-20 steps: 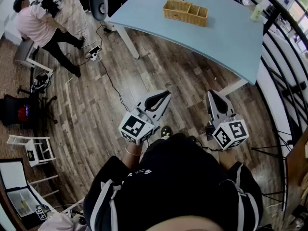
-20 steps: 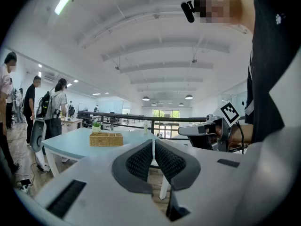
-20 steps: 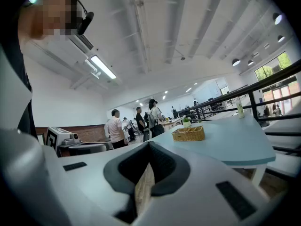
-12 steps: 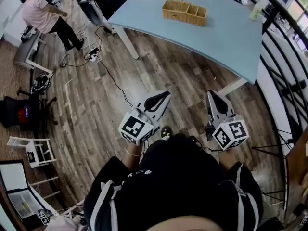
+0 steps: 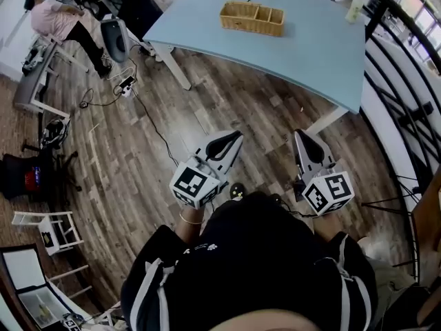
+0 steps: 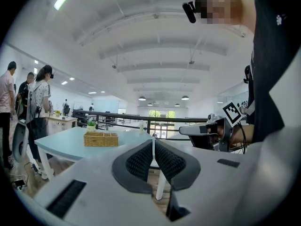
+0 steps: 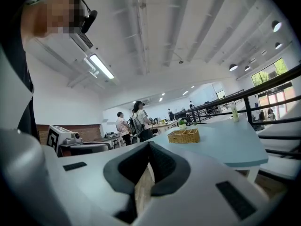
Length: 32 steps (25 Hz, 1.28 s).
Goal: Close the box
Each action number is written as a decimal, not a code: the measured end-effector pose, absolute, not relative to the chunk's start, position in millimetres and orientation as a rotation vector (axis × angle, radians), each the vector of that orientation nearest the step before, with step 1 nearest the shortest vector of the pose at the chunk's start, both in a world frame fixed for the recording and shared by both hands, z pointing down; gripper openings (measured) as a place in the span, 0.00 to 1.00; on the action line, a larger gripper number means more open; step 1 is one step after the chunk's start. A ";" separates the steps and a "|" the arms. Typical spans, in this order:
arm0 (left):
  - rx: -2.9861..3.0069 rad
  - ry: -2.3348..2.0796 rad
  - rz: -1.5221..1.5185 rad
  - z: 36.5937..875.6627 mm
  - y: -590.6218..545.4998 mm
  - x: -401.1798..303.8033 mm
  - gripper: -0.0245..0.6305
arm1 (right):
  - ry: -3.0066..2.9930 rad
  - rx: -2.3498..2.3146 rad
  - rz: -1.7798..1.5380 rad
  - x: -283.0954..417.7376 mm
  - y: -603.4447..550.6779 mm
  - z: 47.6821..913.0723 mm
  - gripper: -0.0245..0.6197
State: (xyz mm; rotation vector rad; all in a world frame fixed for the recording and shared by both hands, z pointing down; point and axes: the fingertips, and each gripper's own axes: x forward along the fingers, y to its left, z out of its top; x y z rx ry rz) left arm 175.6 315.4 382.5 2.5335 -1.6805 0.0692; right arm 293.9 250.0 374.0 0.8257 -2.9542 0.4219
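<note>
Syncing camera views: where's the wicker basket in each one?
Head view: wicker basket top centre, on the blue table.
Left gripper view: basket left of centre, beyond the jaws.
Right gripper view: basket right of centre, beyond the jaws.
Shared landmark: the blue table under it.

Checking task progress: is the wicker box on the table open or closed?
Open: the wicker box shows its inner compartments from above.

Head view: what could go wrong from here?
1. The cable on the floor runs toward the person: trip risk walking to the table.
2. The wicker basket there shows no lid; the target may be misread.
3. Both the left gripper and right gripper are shut, empty; they must open first.
</note>
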 end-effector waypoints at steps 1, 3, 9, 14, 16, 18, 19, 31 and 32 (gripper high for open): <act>2.536 -1.673 0.068 383.2 313.9 175.8 0.07 | -2.951 0.834 0.421 295.3 250.0 374.3 0.04; 2.545 -1.656 0.065 383.3 310.6 176.5 0.07 | -2.946 0.854 0.422 298.8 249.6 374.9 0.04; 2.600 -1.591 0.051 379.8 303.1 183.2 0.07 | -2.928 0.924 0.399 306.8 248.9 371.7 0.04; 2.623 -1.554 0.042 380.2 297.3 182.2 0.07 | -2.916 0.969 0.391 307.9 248.0 371.0 0.04; 2.630 -1.545 0.037 380.6 295.8 180.2 0.07 | -2.906 0.989 0.392 308.1 248.0 371.7 0.04; 2.637 -1.536 0.033 381.0 294.9 178.3 0.07 | -2.904 0.998 0.387 306.7 248.3 372.4 0.04; 2.639 -1.531 0.030 381.4 294.1 177.3 0.07 | -2.907 0.998 0.382 305.2 248.1 372.6 0.04; 2.661 -1.541 0.018 376.8 287.5 142.9 0.07 | -2.906 1.006 0.374 272.0 238.7 367.7 0.04; 2.661 -1.544 0.017 376.6 287.6 139.3 0.07 | -2.907 0.997 0.371 267.7 238.4 368.4 0.04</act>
